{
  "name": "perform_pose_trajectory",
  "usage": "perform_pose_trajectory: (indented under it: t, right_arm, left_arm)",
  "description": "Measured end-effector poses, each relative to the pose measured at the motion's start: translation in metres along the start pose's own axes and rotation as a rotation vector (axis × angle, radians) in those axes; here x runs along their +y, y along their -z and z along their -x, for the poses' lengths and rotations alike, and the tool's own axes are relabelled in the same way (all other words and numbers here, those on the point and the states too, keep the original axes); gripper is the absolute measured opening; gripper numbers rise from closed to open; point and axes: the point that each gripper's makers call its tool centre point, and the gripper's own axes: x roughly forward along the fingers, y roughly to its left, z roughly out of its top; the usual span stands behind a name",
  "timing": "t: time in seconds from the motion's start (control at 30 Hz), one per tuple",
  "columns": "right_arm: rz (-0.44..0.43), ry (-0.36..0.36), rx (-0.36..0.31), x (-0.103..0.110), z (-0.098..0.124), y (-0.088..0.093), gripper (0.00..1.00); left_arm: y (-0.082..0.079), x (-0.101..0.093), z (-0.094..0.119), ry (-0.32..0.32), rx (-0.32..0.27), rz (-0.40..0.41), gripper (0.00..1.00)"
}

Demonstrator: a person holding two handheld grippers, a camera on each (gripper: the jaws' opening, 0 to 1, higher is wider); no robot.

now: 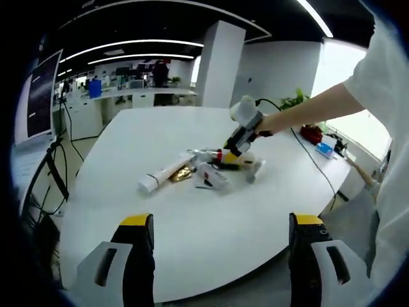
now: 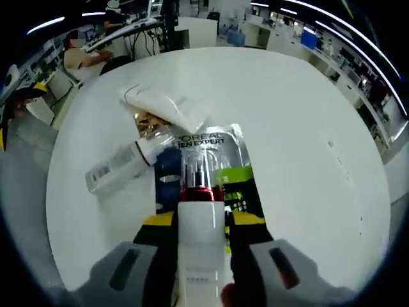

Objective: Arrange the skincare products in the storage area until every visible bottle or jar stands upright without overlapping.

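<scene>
The right gripper (image 2: 201, 220) is closed on a white bottle (image 2: 201, 246) with a red collar, held over the heap of products; to do this step well it should lift straight clear, carry the bottle to bare table (image 2: 307, 128) and set it base-down before releasing. The left gripper (image 1: 220, 240) stands wide apart and holds nothing, near the table edge, well apart from the heap. Beyond the held bottle lie a silver sachet (image 2: 214, 144), a clear bottle (image 2: 118, 167) and a white tube (image 2: 169, 105), overlapping.
</scene>
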Motion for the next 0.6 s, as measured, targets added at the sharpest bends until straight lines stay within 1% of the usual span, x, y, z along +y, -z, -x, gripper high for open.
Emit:
perform_pose_trajectory:
  t: [0.1, 0.2, 0.27, 0.4, 0.6]
  right_arm:
    - [0.012, -0.006, 0.028, 0.0015, -0.0024, 0.0005, 0.3]
    - [0.038, 0.002, 0.073, 0.0017, -0.0049, 0.0024, 0.3]
    - [0.03, 0.006, 0.092, 0.0013, -0.0055, 0.0027, 0.3]
    - [0.031, 0.012, 0.096, 0.0012, -0.0046, 0.0041, 0.3]
    - [0.041, 0.041, 0.091, 0.0016, -0.0036, 0.0041, 0.29]
  left_arm:
    - [0.0001, 0.0002, 0.0001, -0.001, 0.001, 0.001, 0.85]
    - [0.0031, 0.003, -0.0022, 0.0, 0.005, 0.002, 0.84]
    - [0.003, 0.0034, -0.0024, -0.001, 0.004, 0.001, 0.84]
    - [0.0031, 0.0031, -0.0026, 0.001, 0.003, -0.001, 0.84]
    - [0.0013, 0.003, -0.0024, -0.002, -0.001, -0.001, 0.84]
